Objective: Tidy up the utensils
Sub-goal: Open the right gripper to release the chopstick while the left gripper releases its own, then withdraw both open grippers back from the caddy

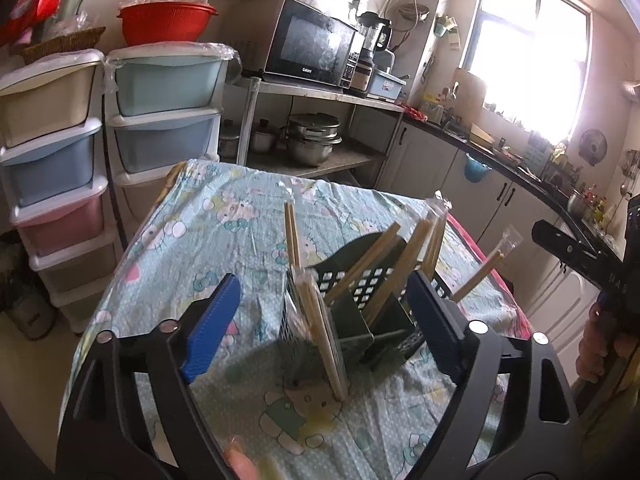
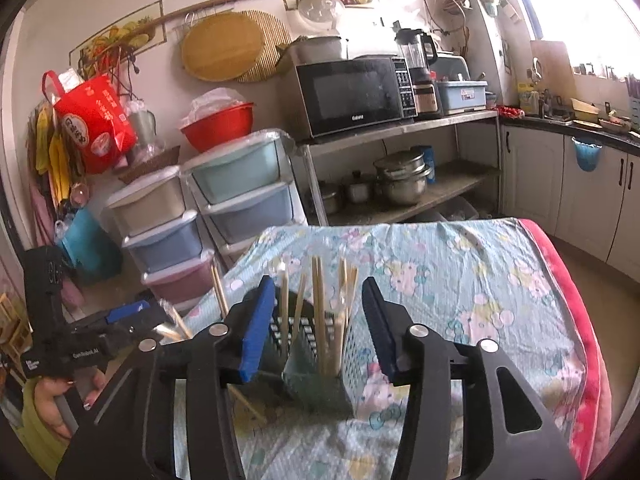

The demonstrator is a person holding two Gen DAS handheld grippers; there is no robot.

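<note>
A dark green perforated utensil holder [image 1: 368,300] stands on the table with the cartoon-print cloth [image 1: 224,232]. Several wrapped wooden chopsticks [image 1: 400,264] lean in it; one pair [image 1: 486,270] sticks out to the right. My left gripper [image 1: 320,320] is open and empty, its blue pads either side of the holder, a little short of it. In the right wrist view the holder [image 2: 316,344] with chopsticks [image 2: 320,304] stands just beyond my open, empty right gripper [image 2: 320,328]. The left gripper [image 2: 120,320] shows at the left there.
Stacked pastel plastic drawers [image 1: 160,112] stand beyond the table's far left. A metal shelf [image 1: 320,92] holds a microwave and pots. White cabinets with a dark counter [image 1: 500,160] run along the right. A pink cloth edge [image 2: 576,320] lines the table's right side.
</note>
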